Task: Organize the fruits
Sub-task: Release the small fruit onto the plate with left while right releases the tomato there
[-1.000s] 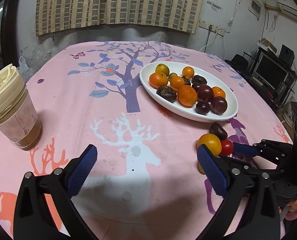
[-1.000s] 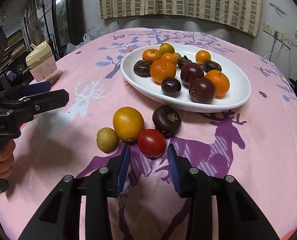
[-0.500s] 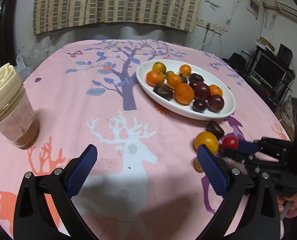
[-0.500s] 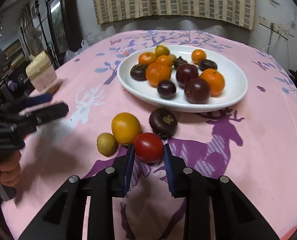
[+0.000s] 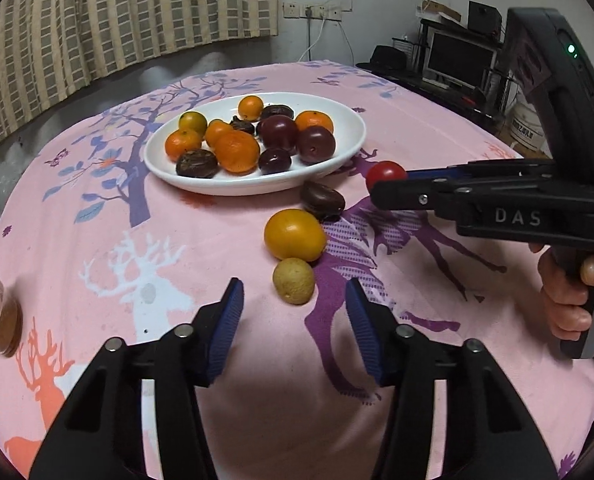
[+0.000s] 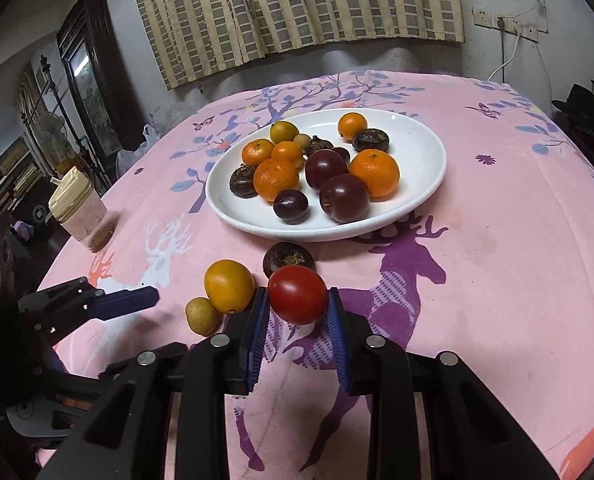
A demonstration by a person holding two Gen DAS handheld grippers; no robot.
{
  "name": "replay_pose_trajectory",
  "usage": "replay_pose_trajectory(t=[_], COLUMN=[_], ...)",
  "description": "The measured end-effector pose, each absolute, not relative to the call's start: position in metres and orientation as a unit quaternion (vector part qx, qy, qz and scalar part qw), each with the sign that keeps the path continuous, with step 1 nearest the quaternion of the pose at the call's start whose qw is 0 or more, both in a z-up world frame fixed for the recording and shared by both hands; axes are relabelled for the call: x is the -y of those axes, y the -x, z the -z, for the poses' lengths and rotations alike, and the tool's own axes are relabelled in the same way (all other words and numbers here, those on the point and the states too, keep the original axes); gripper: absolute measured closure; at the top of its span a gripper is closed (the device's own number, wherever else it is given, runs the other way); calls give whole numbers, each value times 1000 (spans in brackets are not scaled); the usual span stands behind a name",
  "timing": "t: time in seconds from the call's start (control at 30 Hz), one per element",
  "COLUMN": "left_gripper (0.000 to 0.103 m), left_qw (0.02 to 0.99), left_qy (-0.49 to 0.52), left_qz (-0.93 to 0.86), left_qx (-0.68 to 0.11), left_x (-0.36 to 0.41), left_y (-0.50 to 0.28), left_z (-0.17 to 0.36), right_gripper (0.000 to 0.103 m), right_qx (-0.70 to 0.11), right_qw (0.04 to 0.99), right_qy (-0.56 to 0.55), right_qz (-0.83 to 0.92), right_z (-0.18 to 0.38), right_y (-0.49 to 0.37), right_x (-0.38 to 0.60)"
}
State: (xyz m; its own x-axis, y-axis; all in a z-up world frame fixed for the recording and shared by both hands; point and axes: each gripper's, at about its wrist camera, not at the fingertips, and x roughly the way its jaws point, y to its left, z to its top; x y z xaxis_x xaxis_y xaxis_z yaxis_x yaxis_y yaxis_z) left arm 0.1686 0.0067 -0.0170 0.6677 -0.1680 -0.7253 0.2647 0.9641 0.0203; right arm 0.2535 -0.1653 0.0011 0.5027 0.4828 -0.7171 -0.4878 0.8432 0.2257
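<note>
My right gripper (image 6: 296,307) is shut on a red tomato (image 6: 297,294) and holds it above the cloth, short of the white plate (image 6: 425,184). The tomato also shows in the left wrist view (image 5: 385,174). The plate (image 5: 353,140) holds several oranges and dark plums. On the cloth lie a yellow-orange fruit (image 5: 295,235), a small tan fruit (image 5: 293,281) and a dark brown fruit (image 5: 322,201). My left gripper (image 5: 295,308) is open, its fingers just short of the tan fruit on either side.
A pink tablecloth with deer and tree prints covers the round table (image 6: 497,240). A cup with a cream lid (image 6: 79,210) stands at the left. A monitor and shelves (image 5: 461,60) stand beyond the table's right edge.
My right gripper closed on the red tomato and lifted it off the cloth. My left gripper moved right and forward and narrowed, and now frames the small tan fruit.
</note>
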Motion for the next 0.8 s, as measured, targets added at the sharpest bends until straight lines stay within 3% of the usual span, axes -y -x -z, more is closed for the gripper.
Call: replay_pose_trajectory(t=[0.33,0.53,0.8], left_gripper=[60,77,78], left_qw=[900,896,898], left_qy=[-65,-57,-43], left_qz=[114,111,126], left_qx=[-415,-426,-419], left_x=[2,0,-7], left_y=[-186,-191,-177], left_z=[29,32,19], right_gripper=[73,73,73], right_qx=[-413,-411,-413], right_qw=[864,866,863], right_qy=[3,2,-1], right_qz=[-288,-286,-293], right_z=[-4,-4,-4], right_y=[-249,-249,-245], right_x=[163,163,165])
